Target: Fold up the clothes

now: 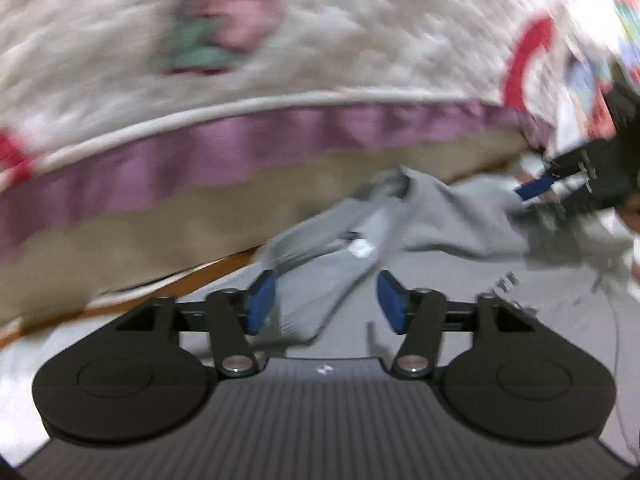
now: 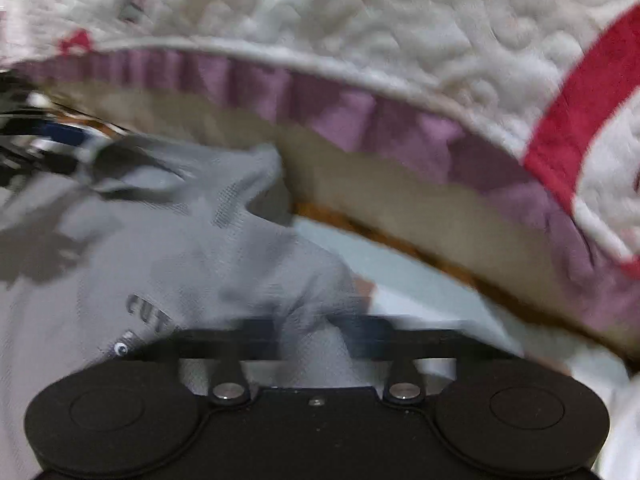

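A grey garment (image 1: 420,216) with dark lettering lies crumpled on a pale surface below a bed. My left gripper (image 1: 326,300) is open just above it, its blue pads (image 1: 262,300) apart with a fold of grey cloth between them, not pinched. My right gripper (image 1: 536,188) shows at the right edge of the left wrist view, at the garment's far corner. In the right wrist view the grey garment (image 2: 168,240) bunches up between the right gripper's (image 2: 316,340) blurred fingers, which look closed on the cloth. The left gripper (image 2: 60,132) shows at the left edge there.
A bed with a white quilted cover (image 1: 320,40) with red and pink patches and a purple frill (image 1: 200,156) fills the upper part of both views. A tan mattress side (image 2: 400,200) and an orange-brown frame edge (image 1: 208,272) run just behind the garment.
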A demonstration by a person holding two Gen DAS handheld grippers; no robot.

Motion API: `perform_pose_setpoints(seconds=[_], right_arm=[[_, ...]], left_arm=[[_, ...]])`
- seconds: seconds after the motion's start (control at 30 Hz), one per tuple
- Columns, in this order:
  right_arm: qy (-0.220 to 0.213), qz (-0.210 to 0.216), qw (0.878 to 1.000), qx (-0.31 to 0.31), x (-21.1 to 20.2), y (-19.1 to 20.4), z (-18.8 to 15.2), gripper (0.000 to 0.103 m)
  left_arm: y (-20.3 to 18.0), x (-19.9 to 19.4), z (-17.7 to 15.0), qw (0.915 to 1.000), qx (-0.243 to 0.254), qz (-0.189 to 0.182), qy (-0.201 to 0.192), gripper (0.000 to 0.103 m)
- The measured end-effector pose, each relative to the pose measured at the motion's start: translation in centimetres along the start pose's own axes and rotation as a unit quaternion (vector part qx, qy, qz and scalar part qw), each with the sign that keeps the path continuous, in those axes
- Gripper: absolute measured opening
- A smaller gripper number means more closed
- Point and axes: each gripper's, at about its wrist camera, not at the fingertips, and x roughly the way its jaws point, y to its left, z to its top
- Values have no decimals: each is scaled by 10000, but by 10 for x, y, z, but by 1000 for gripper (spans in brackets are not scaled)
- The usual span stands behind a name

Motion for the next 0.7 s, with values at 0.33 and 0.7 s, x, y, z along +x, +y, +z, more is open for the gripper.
perform_pose_setpoints(seconds=[0.33, 0.7], right_arm=[[11, -753, 9898, 1207, 0, -78, -4, 20], [-132, -724, 9014, 4267, -119, -188, -143, 52]], left_arm=[[-56, 81, 35, 9991, 358, -133, 205, 60], [-79, 125, 62, 9925, -466, -1111, 182, 62]])
